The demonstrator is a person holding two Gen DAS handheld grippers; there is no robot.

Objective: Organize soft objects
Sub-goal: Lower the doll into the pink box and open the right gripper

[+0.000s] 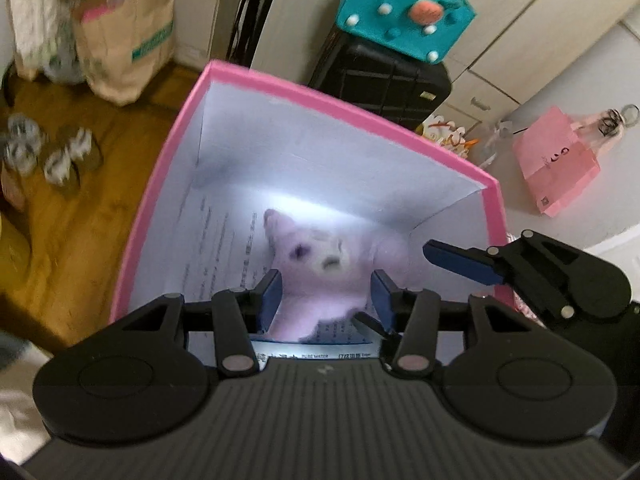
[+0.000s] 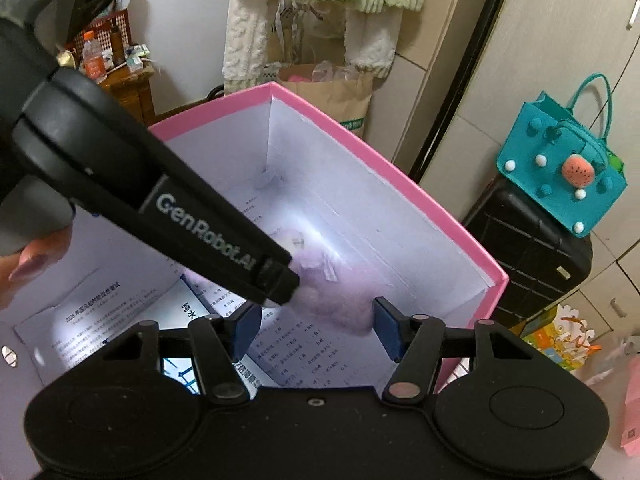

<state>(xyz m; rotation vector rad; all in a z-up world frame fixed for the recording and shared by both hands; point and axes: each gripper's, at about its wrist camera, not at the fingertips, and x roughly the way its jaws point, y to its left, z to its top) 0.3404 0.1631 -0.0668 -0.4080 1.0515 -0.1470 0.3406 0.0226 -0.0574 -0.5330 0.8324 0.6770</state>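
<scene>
A pale lilac plush toy [image 1: 320, 264] with a small face lies in a pink box [image 1: 320, 104] lined with printed paper. My left gripper [image 1: 328, 294] reaches down into the box, and its blue pads touch the toy's body on both sides. In the right wrist view the toy [image 2: 340, 292] lies on the box [image 2: 360, 140] floor, partly hidden by the left gripper's black housing [image 2: 180, 200]. My right gripper [image 2: 318, 328] stands open just in front of the toy; its right pad is next to the toy's lower end and its left pad is apart from it.
A teal felt bag [image 2: 560, 168] sits on a black suitcase [image 2: 532, 252] right of the box. A brown paper bag [image 1: 124, 44] and several jars [image 1: 48, 152] stand on the wooden floor at left. A pink paper bag [image 1: 556, 164] lies at right. A hand [image 2: 24, 268] shows at the left edge.
</scene>
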